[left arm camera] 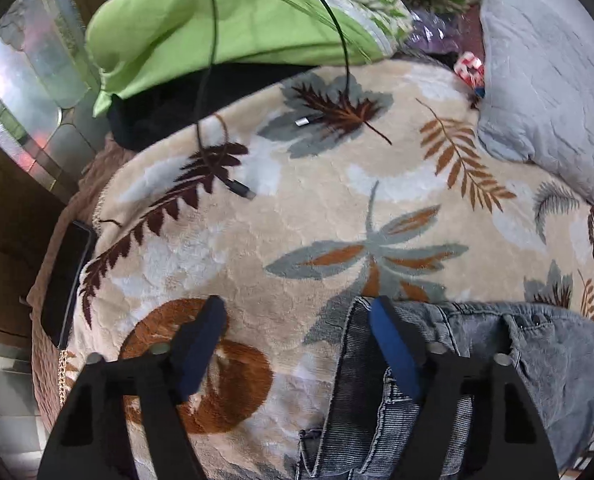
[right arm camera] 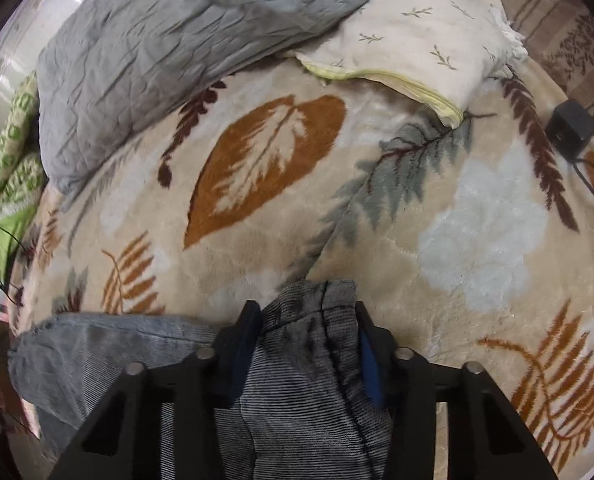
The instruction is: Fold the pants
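Two sets of fingers: right gripper [right arm camera: 305,320] clamped on bunched, frame-cut pants [right arm camera: 297,392], left gripper [left arm camera: 297,312] spread wide, empty.

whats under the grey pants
The grey pants lie on the leaf-print blanket, which shows all around them. Whatever sits beneath the blanket is covered. The right gripper has pants fabric bunched between its fingers.

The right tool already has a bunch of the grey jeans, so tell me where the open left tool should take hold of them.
Probably the frayed hem edge of the jeans lying flat on the leaf blanket. The left tool is open, one finger on each side of that edge; push straight ahead and down, so the fingers pinch the edge.
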`<state>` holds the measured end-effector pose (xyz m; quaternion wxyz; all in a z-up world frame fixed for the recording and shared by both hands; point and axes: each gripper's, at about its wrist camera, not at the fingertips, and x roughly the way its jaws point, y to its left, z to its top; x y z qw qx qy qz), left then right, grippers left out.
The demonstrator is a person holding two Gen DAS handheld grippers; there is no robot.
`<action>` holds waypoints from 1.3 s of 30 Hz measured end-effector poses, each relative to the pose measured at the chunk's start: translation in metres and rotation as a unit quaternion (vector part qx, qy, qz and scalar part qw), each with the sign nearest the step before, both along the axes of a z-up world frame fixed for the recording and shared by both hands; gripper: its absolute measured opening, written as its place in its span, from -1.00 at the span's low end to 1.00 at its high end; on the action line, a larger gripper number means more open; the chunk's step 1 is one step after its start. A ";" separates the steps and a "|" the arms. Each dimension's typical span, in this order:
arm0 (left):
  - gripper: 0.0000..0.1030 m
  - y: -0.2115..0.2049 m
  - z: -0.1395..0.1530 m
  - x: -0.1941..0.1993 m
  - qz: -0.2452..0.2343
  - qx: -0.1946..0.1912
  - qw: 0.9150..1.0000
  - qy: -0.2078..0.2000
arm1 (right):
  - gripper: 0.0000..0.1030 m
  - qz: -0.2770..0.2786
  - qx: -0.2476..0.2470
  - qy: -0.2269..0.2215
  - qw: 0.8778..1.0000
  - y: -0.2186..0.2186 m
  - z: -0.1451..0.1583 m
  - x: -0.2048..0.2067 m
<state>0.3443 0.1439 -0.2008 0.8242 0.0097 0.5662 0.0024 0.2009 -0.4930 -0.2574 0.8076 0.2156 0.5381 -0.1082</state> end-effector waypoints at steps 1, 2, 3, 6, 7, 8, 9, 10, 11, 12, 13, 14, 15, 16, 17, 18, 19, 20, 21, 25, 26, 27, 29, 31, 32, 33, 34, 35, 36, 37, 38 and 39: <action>0.32 -0.001 -0.001 0.002 -0.003 -0.005 1.000 0.005 | -0.21 0.001 -0.003 -0.001 1.000 0.001 0.001 -0.001; 0.32 -0.005 -0.003 0.006 -0.008 -0.012 1.000 0.012 | -0.24 0.003 -0.006 -0.003 1.000 0.003 0.003 -0.002; 0.32 -0.010 -0.007 0.011 -0.013 -0.016 1.000 0.023 | -0.25 0.003 -0.007 -0.005 1.000 0.004 0.005 -0.004; 0.32 -0.027 -0.022 0.026 -0.019 -0.018 0.998 0.065 | -0.28 -0.002 -0.013 -0.008 1.000 0.005 0.010 -0.007; 0.32 -0.032 -0.026 0.029 -0.021 -0.012 0.997 0.075 | -0.29 -0.004 -0.014 -0.009 1.000 0.006 0.012 -0.009; 0.32 -0.036 -0.034 0.032 -0.019 -0.001 0.996 0.089 | -0.30 -0.004 -0.016 -0.011 1.000 0.007 0.013 -0.010; 0.32 -0.037 -0.040 0.035 -0.012 0.003 0.995 0.101 | -0.30 -0.003 -0.018 -0.011 1.000 0.007 0.015 -0.011; 0.32 -0.038 -0.046 0.037 -0.008 -0.004 0.994 0.110 | -0.30 -0.002 -0.019 -0.012 1.000 0.008 0.016 -0.012; 0.23 -0.038 -0.051 0.038 -0.006 -0.016 0.993 0.118 | -0.31 -0.003 -0.019 -0.013 1.000 0.008 0.018 -0.014; -0.12 -0.038 -0.055 0.039 -0.004 -0.029 0.992 0.125 | -0.31 -0.003 -0.019 -0.014 1.000 0.008 0.019 -0.015; -0.27 -0.037 -0.057 0.039 0.003 -0.054 0.990 0.131 | -0.32 -0.003 -0.020 -0.015 1.000 0.008 0.020 -0.015; -0.38 -0.036 -0.055 0.039 0.009 -0.062 0.990 0.126 | -0.34 -0.003 -0.021 -0.015 1.000 0.009 0.022 -0.015; -0.67 -0.037 -0.053 0.040 0.006 -0.064 0.990 0.122 | -0.35 -0.003 -0.023 -0.015 1.000 0.009 0.023 -0.015; -0.74 -0.039 -0.051 0.040 -0.002 -0.071 0.990 0.120 | -0.38 -0.003 -0.024 -0.016 1.000 0.010 0.026 -0.015; -0.76 -0.040 -0.047 0.040 -0.006 -0.075 0.990 0.117 | -0.42 -0.003 -0.025 -0.019 0.999 0.010 0.029 -0.015; -0.78 -0.040 -0.044 0.040 -0.006 -0.073 0.991 0.112 | -0.43 -0.003 -0.026 -0.025 0.999 0.012 0.035 -0.015; -0.80 -0.040 -0.039 0.041 -0.007 -0.075 0.992 0.106 | -0.46 -0.003 -0.028 -0.032 0.999 0.013 0.041 -0.015; -0.81 -0.040 -0.029 0.040 -0.007 -0.084 0.992 0.092 | -0.48 -0.003 -0.030 -0.040 0.999 0.013 0.048 -0.016; -0.81 -0.038 -0.020 0.039 -0.009 -0.091 0.992 0.081 | -0.49 -0.003 -0.030 -0.048 0.998 0.014 0.056 -0.017; -0.81 -0.028 0.033 0.031 -0.015 -0.134 0.991 0.021 | -0.54 -0.007 -0.036 -0.078 0.996 0.013 0.093 -0.022; -0.81 -0.024 0.044 0.029 -0.016 -0.146 0.989 0.007 | -0.54 -0.010 -0.039 -0.087 0.995 0.011 0.102 -0.024; -0.81 -0.019 0.058 0.025 -0.017 -0.159 0.987 -0.012 | -0.54 -0.015 -0.038 -0.100 0.994 0.010 0.114 -0.027; -0.81 -0.014 0.084 0.017 -0.020 -0.178 0.982 -0.054 | -0.54 -0.028 -0.037 -0.131 0.990 0.007 0.133 -0.035; -0.81 -0.007 0.105 0.004 -0.020 -0.194 0.976 -0.098 | -0.54 -0.045 -0.033 -0.179 0.982 0.005 0.150 -0.048; -0.81 -0.004 0.111 -0.004 -0.021 -0.201 0.973 -0.115 | -0.54 -0.053 -0.027 -0.206 0.977 0.005 0.155 -0.057; -0.81 -0.001 0.115 -0.012 -0.022 -0.206 0.970 -0.126 | -0.54 -0.059 -0.022 -0.225 0.972 0.005 0.158 -0.062; -0.81 0.003 0.117 -0.025 -0.025 -0.211 0.968 -0.136 | -0.54 -0.063 -0.018 -0.241 0.968 0.007 0.159 -0.070; -0.81 0.004 0.119 -0.037 -0.029 -0.214 0.966 -0.142 | -0.54 -0.065 -0.018 -0.251 0.966 0.010 0.159 -0.078; -0.81 0.008 0.120 -0.053 -0.034 -0.216 0.964 -0.150 | -0.54 -0.066 -0.019 -0.255 0.964 0.013 0.158 -0.087; -0.81 0.011 0.119 -0.065 -0.039 -0.217 0.963 -0.156 | -0.54 -0.065 -0.019 -0.258 0.964 0.016 0.154 -0.097; -0.81 0.015 0.115 -0.080 -0.046 -0.213 0.962 -0.162 | -0.54 -0.061 -0.017 -0.255 0.965 0.018 0.148 -0.108; -0.81 0.017 0.110 -0.095 -0.053 -0.206 0.963 -0.163 | -0.54 -0.058 -0.013 -0.245 0.968 0.017 0.139 -0.115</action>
